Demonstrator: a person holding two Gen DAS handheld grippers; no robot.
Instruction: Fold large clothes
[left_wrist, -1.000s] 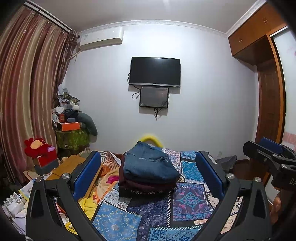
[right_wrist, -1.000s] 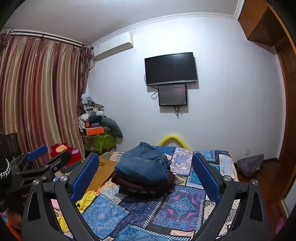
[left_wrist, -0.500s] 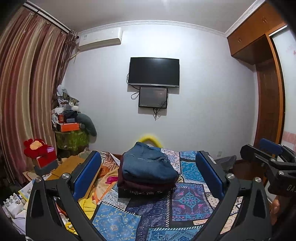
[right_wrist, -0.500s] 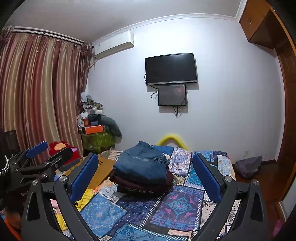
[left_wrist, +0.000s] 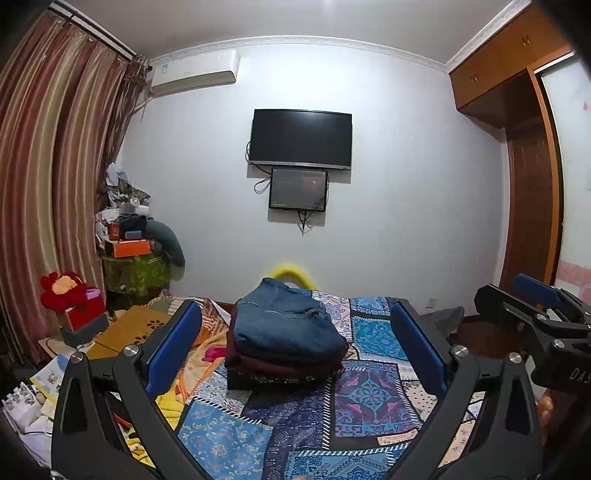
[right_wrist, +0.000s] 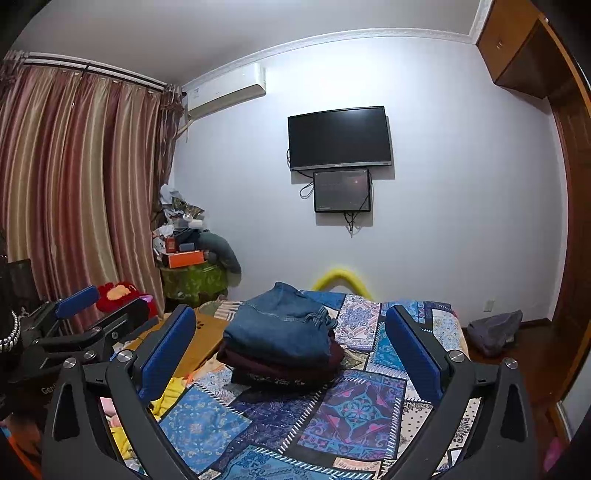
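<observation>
We're looking down a bed (left_wrist: 373, 391) covered in a blue patchwork quilt (right_wrist: 354, 406), running toward a plain white wall (left_wrist: 406, 184). Striped curtains (left_wrist: 55, 166) are hanging along the left side, and a wooden wardrobe (left_wrist: 517, 147) is standing on the right. A dark TV (left_wrist: 301, 138) is sitting on the wall with a smaller screen (left_wrist: 298, 189) just under it, and an air conditioner (left_wrist: 195, 72) is mounted up near the curtain corner. The folded clothes stack (left_wrist: 284, 339) is lying mid-bed on the quilt: jeans (right_wrist: 280, 325) on top, a maroon piece (right_wrist: 280, 363) under them, a dark patterned piece at the bottom. A cluttered green-draped stand (left_wrist: 138, 271) is sitting in the left corner, with a red plush toy (left_wrist: 68, 290) nearby. We're holding the left gripper (left_wrist: 295, 347) spread wide, with nothing between its blue pads (left_wrist: 173, 347), well short of the stack. The right gripper (right_wrist: 291, 347) is likewise spread wide and holding nothing, also apart from the stack. Each gripper is showing up at the edge of the other's view, side by side.
</observation>
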